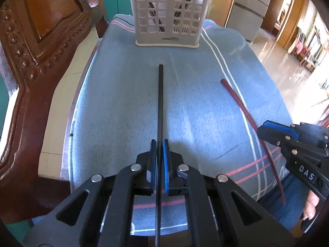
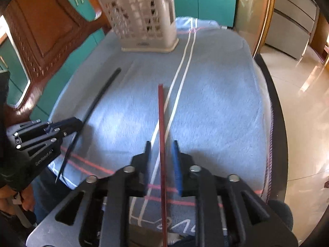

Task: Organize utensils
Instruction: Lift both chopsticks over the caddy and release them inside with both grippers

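Gripping a black chopstick (image 1: 160,107), the left tool (image 1: 160,152) has its pads pressed together on the shaft, which runs up the centre of the left wrist frame toward the perforated utensil basket (image 1: 168,12) at top centre. At lower centre of the right wrist frame, the right tool (image 2: 162,154) stands with its pads apart on either side of a dark red chopstick (image 2: 161,127); no contact with the pads is evident. Both chopsticks point toward the basket, which stands upright on the far end of the worktop, itself covered by a blue towel (image 1: 123,94) with white and pink stripes. Dark utensils show through the basket's holes.
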Motion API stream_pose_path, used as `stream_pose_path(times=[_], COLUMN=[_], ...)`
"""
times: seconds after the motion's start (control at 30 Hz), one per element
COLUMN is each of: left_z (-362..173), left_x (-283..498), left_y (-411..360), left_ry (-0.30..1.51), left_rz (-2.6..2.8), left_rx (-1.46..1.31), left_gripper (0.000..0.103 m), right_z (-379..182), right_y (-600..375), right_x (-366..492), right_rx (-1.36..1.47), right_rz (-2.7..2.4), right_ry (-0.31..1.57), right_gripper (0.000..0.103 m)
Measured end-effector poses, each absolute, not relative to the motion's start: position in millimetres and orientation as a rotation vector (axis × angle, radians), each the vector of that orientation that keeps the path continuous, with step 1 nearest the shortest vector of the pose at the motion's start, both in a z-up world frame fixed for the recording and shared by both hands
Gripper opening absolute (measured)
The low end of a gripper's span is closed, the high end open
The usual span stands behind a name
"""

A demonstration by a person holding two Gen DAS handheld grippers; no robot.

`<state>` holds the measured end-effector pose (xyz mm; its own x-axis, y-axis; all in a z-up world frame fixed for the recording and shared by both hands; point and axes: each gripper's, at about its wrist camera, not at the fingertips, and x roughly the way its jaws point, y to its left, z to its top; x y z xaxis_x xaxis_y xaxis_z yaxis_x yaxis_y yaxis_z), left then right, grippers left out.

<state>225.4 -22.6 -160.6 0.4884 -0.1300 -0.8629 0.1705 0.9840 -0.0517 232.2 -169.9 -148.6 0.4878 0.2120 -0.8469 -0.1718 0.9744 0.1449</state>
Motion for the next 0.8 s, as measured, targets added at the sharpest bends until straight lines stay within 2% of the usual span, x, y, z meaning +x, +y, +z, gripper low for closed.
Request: stream_pose_path(times=[0.07,0.17,0.23,0.47,0.6,0.8], left_z=[-157.5,-152.3,-150.5,-155.7,-160.7,-167.1], left_x=[232.7,243.5,252.0,289.7,309.4,322.3], left_y=[-19.8,-20.1,-22.9,-30.8,-35.3,-44.0], left_ry=[1.044,1.035,1.029,1.057,1.086,1.111], left_rz=[-0.187,-0.188,-0.187,-0.154,-0.136,-0.140], left_rx=[0.025,0.023,0.023,0.033,0.076,0.132], left_gripper=[0.007,0.014,0.024,0.028,0.033,0.046], right_z=[-143.3,-140.2,-145.1,-159.5,-165.4,-166.5], right_y=[-169.2,-164.4,-158.0,-147.4,-153.0,-148.7], right_x=[238.1,256.7,267.6,272.4,268.4,271.6], right_rx=[0.039,0.042,0.012,-0.070,-0.065,-0.080], right_rz=[0.217,0.206,0.203,0.161,0.161,0.157], right_ry=[1.022,1.020,1.037,1.093,1.091,1.076], right_gripper=[0.027,0.030,0.033,0.033,0.037,0.041])
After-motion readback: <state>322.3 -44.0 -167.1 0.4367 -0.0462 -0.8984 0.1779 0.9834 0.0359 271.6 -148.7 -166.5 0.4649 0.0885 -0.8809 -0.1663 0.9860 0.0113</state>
